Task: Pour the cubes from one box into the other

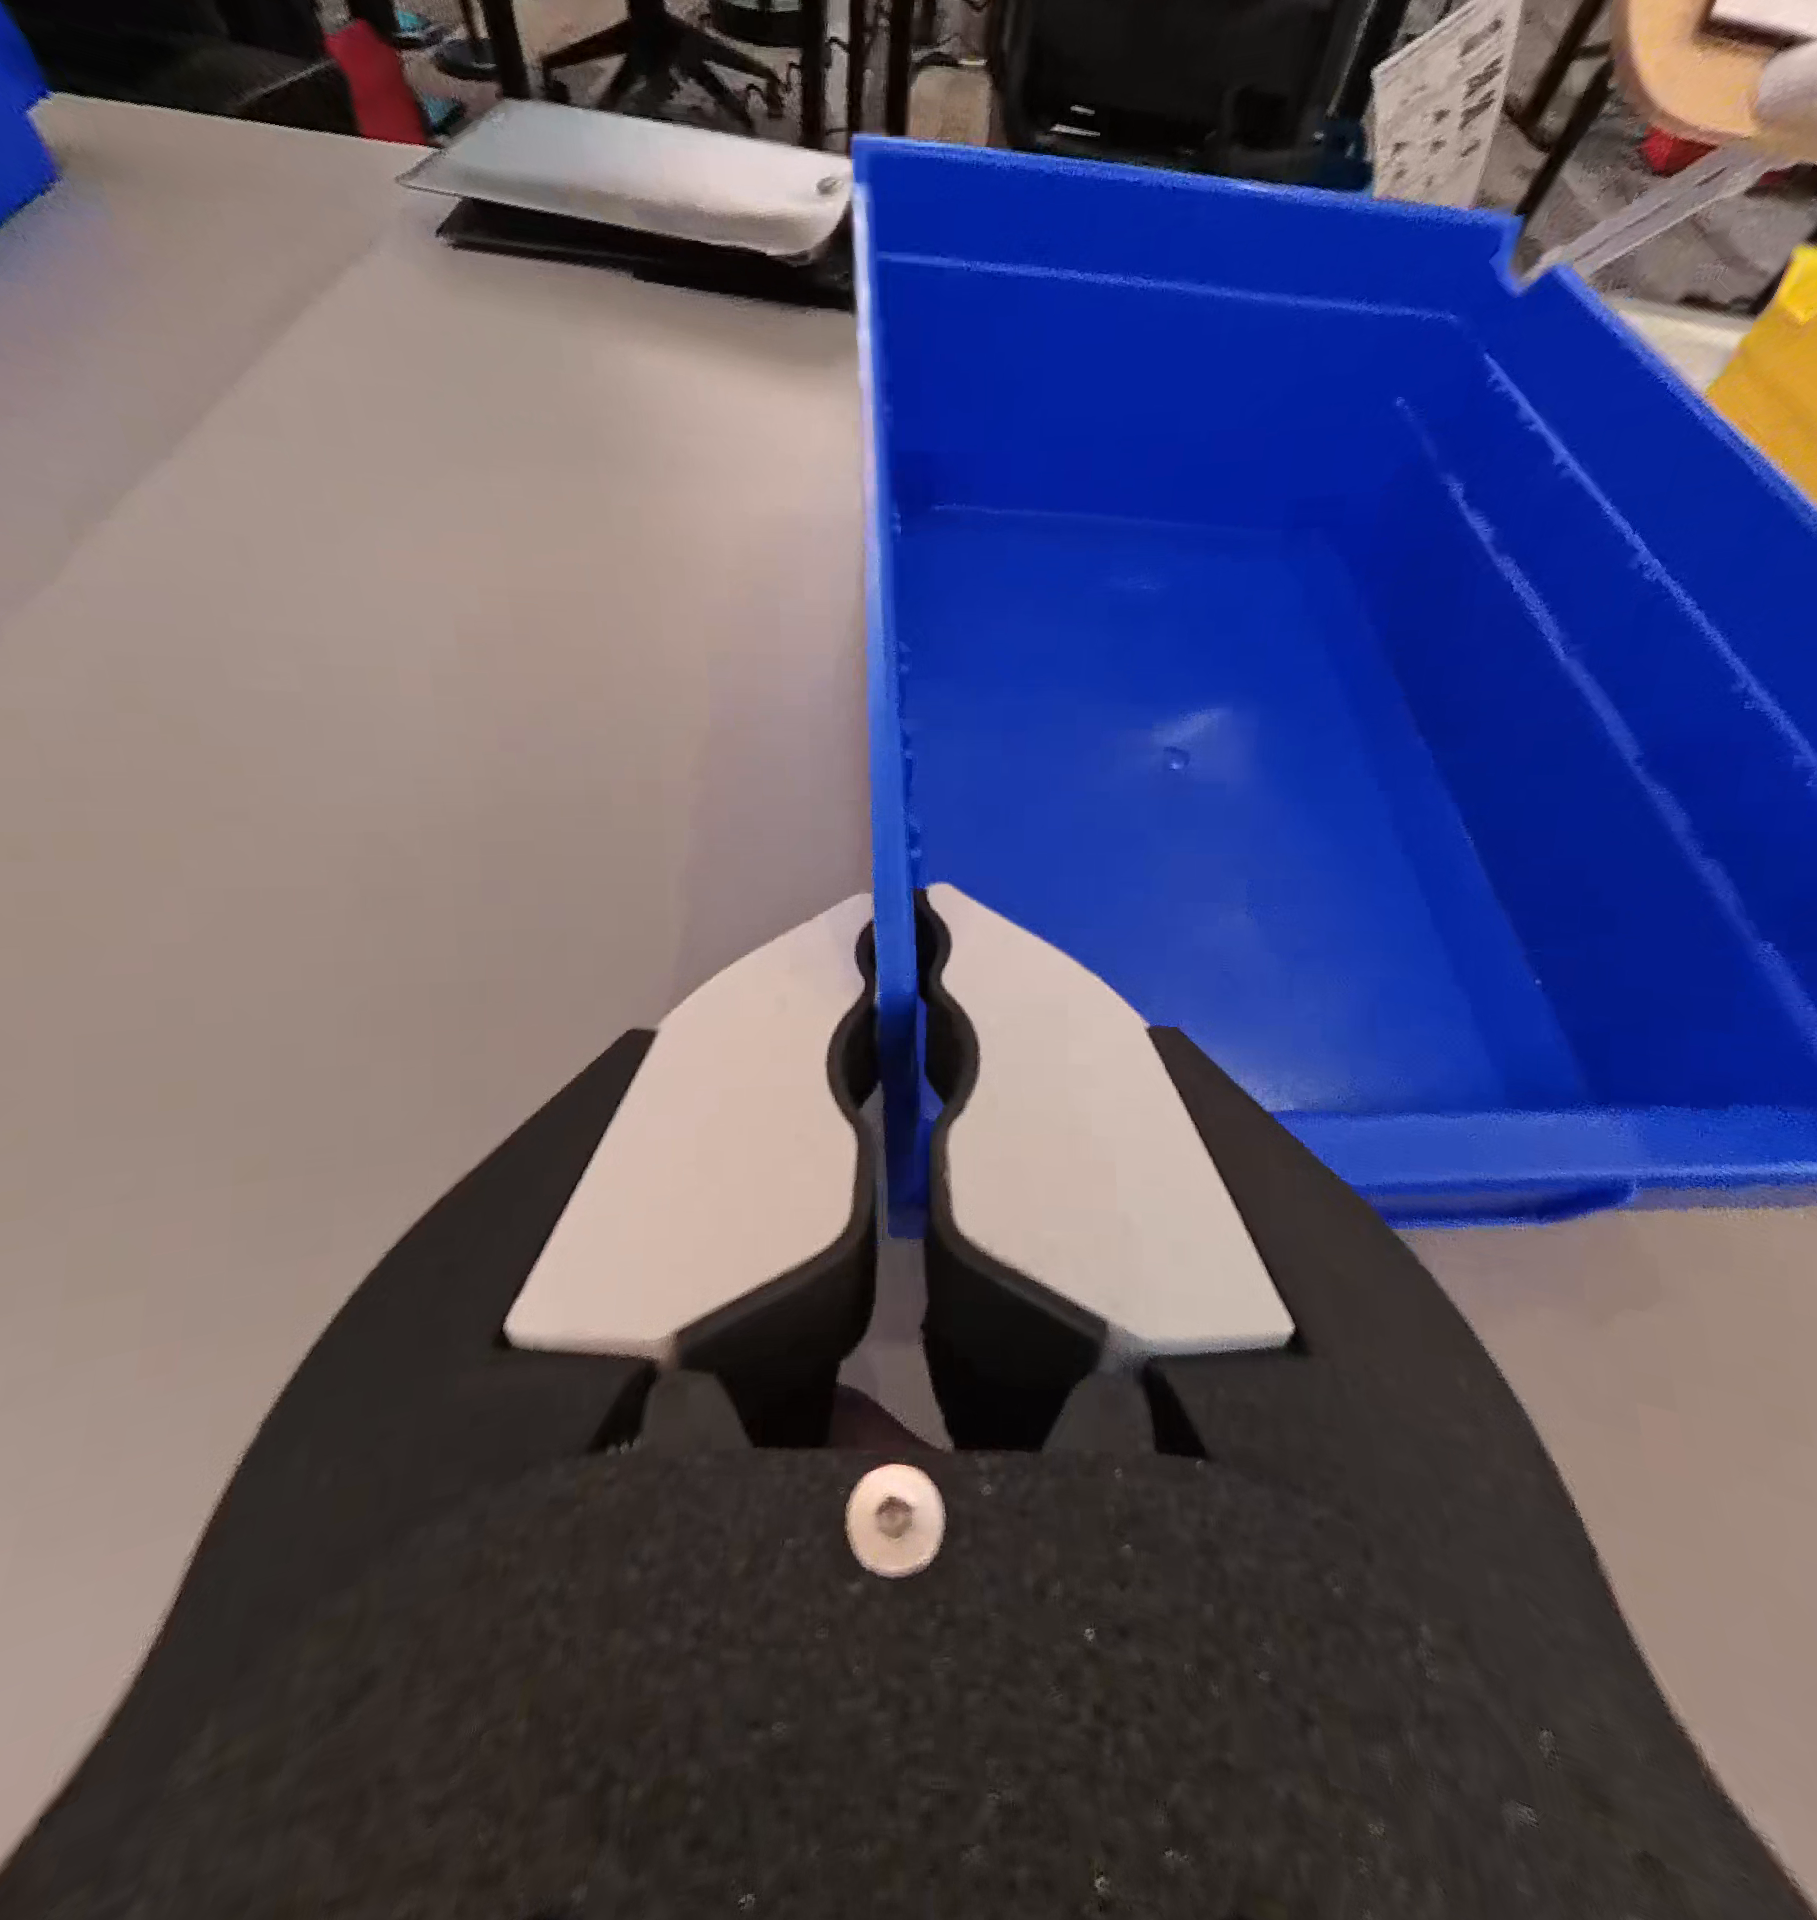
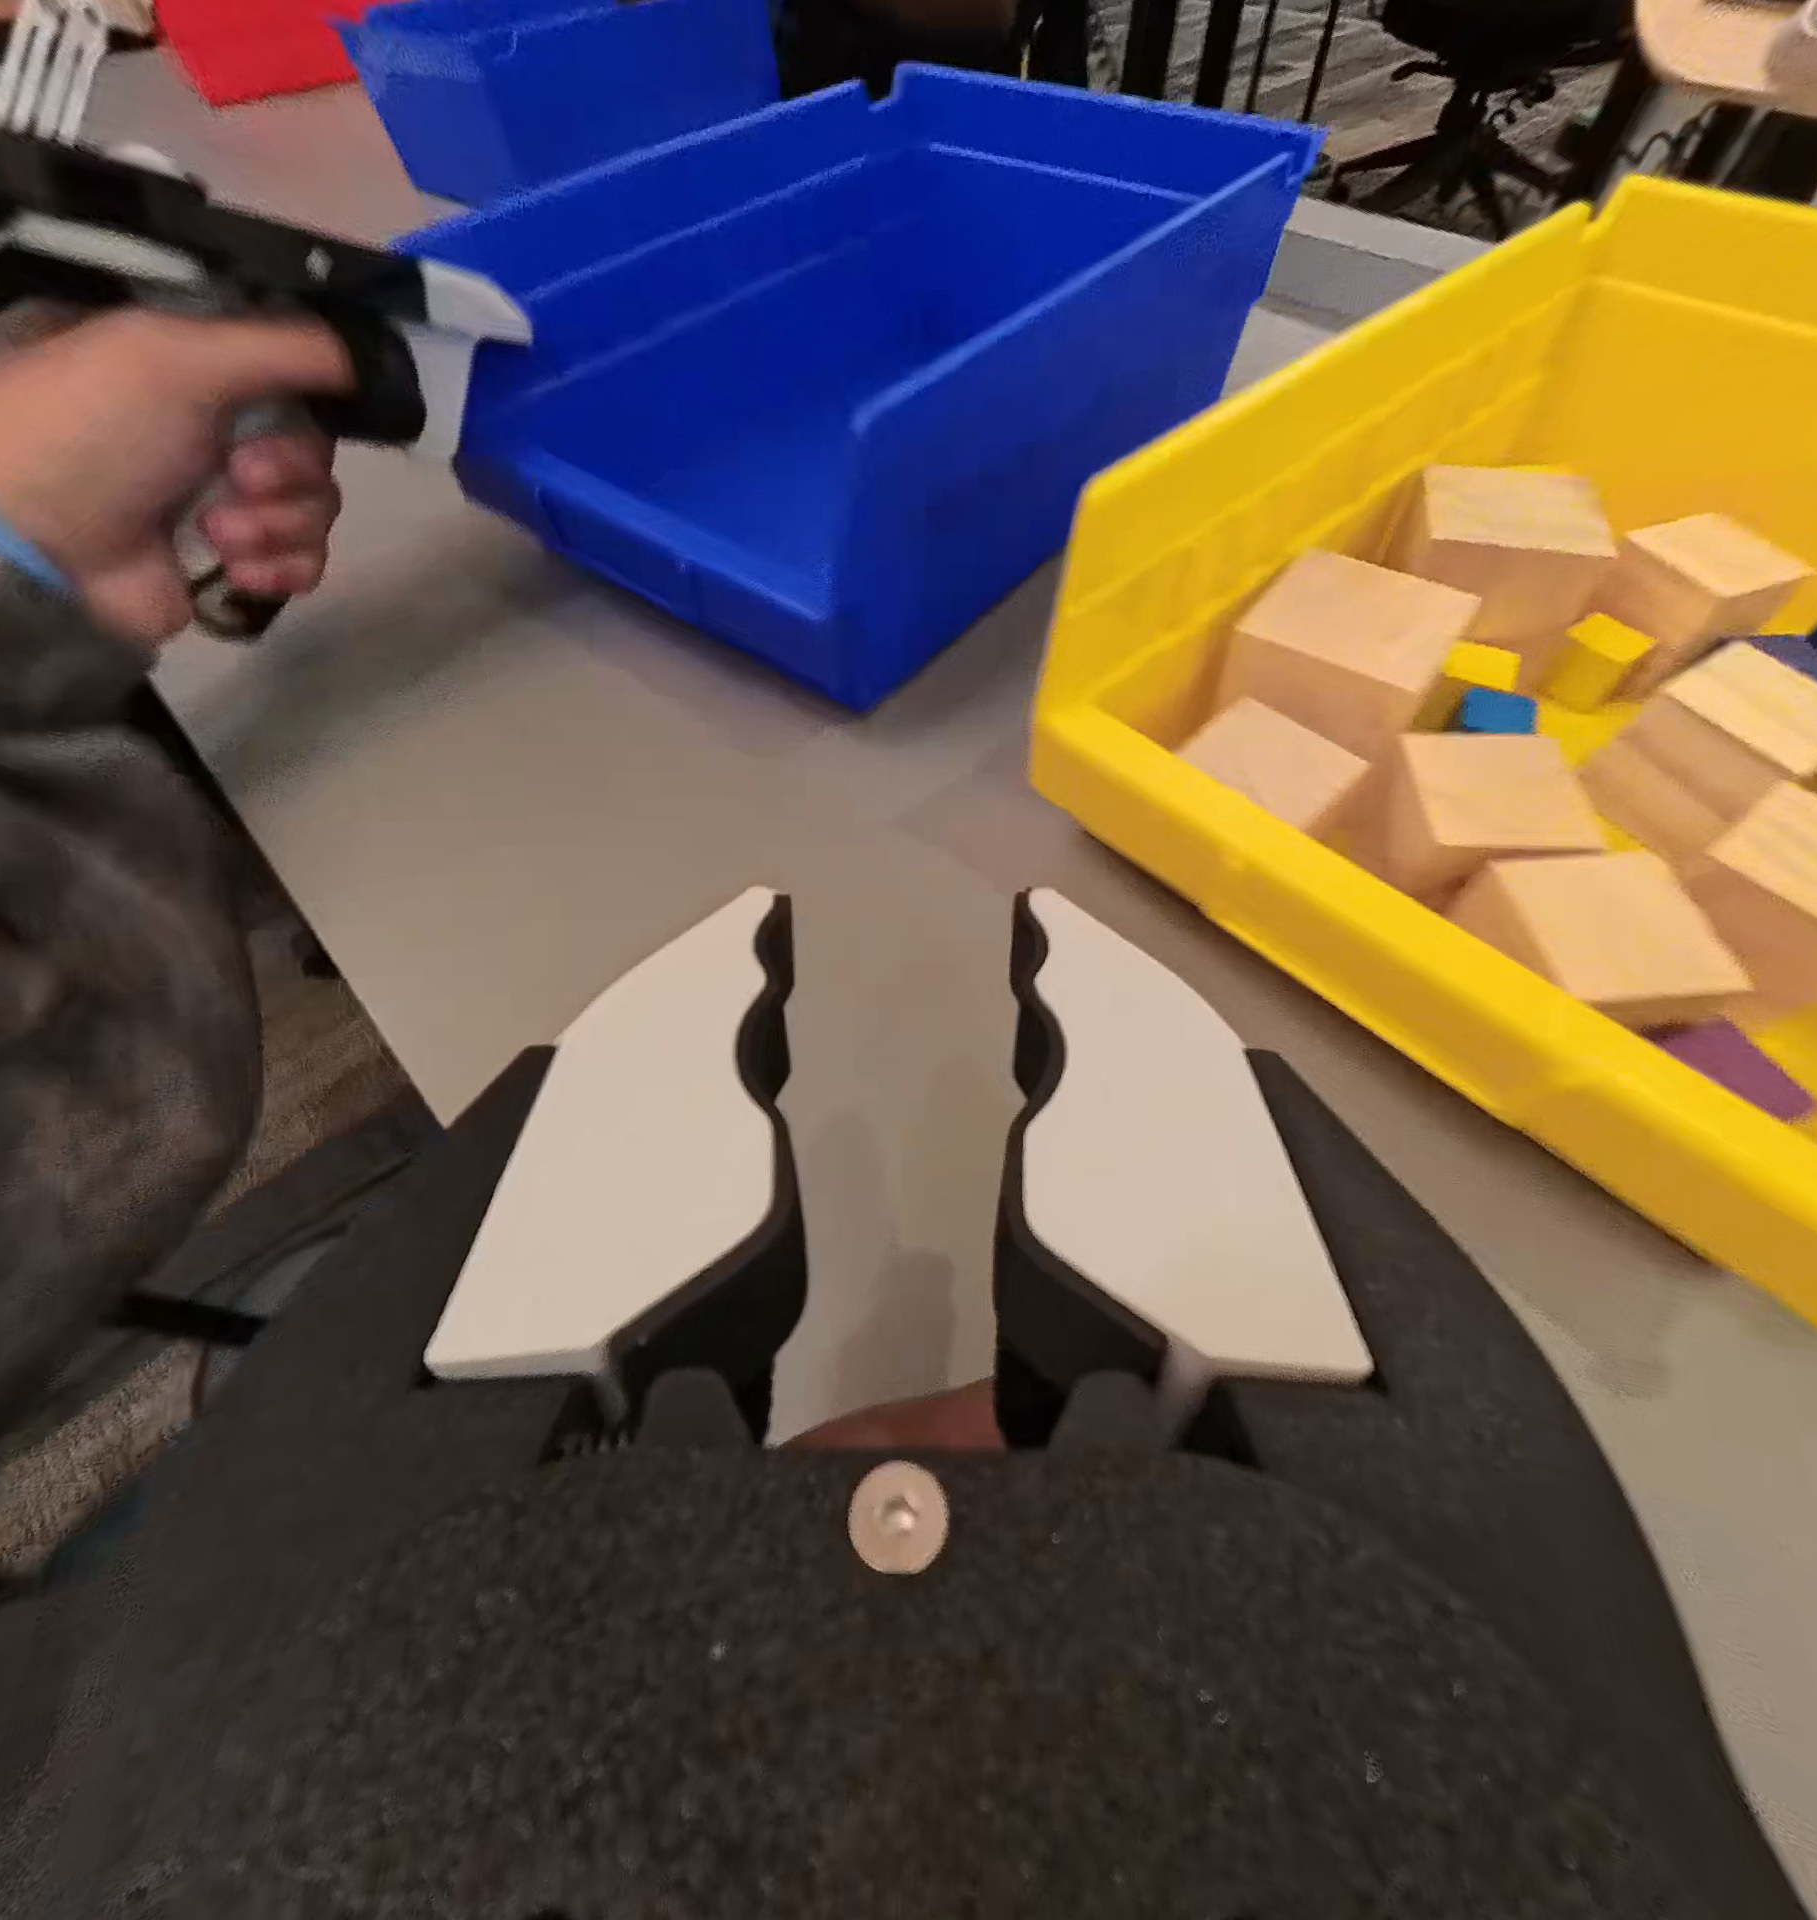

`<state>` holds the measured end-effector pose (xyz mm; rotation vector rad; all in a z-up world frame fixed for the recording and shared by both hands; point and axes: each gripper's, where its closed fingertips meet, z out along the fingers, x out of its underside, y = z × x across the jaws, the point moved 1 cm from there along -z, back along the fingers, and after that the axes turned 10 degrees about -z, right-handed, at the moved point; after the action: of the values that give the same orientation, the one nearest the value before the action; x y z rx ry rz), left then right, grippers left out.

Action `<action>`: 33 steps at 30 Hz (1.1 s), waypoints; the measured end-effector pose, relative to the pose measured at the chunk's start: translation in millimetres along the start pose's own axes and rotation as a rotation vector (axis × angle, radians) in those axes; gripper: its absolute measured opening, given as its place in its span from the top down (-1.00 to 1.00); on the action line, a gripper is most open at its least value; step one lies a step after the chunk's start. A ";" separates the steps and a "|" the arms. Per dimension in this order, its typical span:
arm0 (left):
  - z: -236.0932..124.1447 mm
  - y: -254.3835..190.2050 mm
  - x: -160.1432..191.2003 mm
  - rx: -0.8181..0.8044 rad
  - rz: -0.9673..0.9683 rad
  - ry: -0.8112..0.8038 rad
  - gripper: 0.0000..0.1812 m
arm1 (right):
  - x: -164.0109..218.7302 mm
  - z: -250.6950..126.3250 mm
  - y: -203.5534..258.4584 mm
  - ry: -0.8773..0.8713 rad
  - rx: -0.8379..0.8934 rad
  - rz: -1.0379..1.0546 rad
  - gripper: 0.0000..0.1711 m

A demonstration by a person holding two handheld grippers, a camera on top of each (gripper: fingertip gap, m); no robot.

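Note:
My left gripper [image 1: 899, 940] is shut on the left side wall of the empty blue box [image 1: 1299, 727], one pad on each face of the wall near its front corner. The right wrist view shows the same: the left gripper [image 2: 468, 312] grips the blue box [image 2: 862, 416] at its left edge. My right gripper [image 2: 902, 914] is open and empty above the grey table [image 2: 571, 790], left of the yellow box [image 2: 1247, 894]. The yellow box holds several wooden cubes [image 2: 1351, 634] and small coloured cubes [image 2: 1496, 712].
A second blue box [image 2: 571, 83] stands behind the first. A person's hand [image 2: 125, 457] holds the left gripper at the left. A grey and black flat device [image 1: 634, 197] lies at the table's far edge. A yellow box corner [image 1: 1808, 384] shows at the right.

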<state>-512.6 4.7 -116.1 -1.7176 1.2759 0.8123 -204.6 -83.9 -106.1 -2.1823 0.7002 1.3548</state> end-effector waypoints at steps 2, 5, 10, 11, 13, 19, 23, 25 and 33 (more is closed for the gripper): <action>-21.8 -1.5 12.2 -0.068 0.033 0.008 0.96 | -11.5 21.4 18.4 0.001 0.027 -0.022 0.44; -59.5 -2.4 32.4 -0.149 0.070 0.031 0.95 | -17.0 55.1 39.8 0.101 0.068 -0.088 0.33; -121.5 -1.5 64.2 -0.186 -0.013 -0.002 0.96 | -30.9 90.2 73.6 0.112 0.095 -0.039 0.25; -130.8 2.1 67.9 -0.207 -0.012 -0.009 0.95 | -31.6 90.7 72.1 0.103 0.147 -0.064 0.41; -144.8 13.4 71.5 -0.226 -0.047 -0.033 0.96 | -32.2 88.8 71.5 0.090 0.175 -0.079 0.93; -158.2 2.1 58.9 -0.189 -0.061 -0.112 0.96 | -49.9 76.1 66.8 0.017 0.239 -0.052 0.95; -171.2 -33.3 28.3 -0.143 -0.015 -0.224 0.95 | -84.1 40.6 40.4 -0.108 0.318 -0.037 0.96; -176.8 -62.7 2.7 -0.103 0.030 -0.293 0.95 | -106.8 13.8 16.8 -0.180 0.379 -0.046 0.96; -151.6 -269.8 -80.9 0.153 0.110 -0.351 0.95 | -128.0 -130.3 -145.2 -0.263 0.645 0.047 0.96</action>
<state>-272.4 -57.7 85.7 -1.3236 1.1639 1.0030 -73.4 -34.2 80.4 -1.4625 0.9296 1.1919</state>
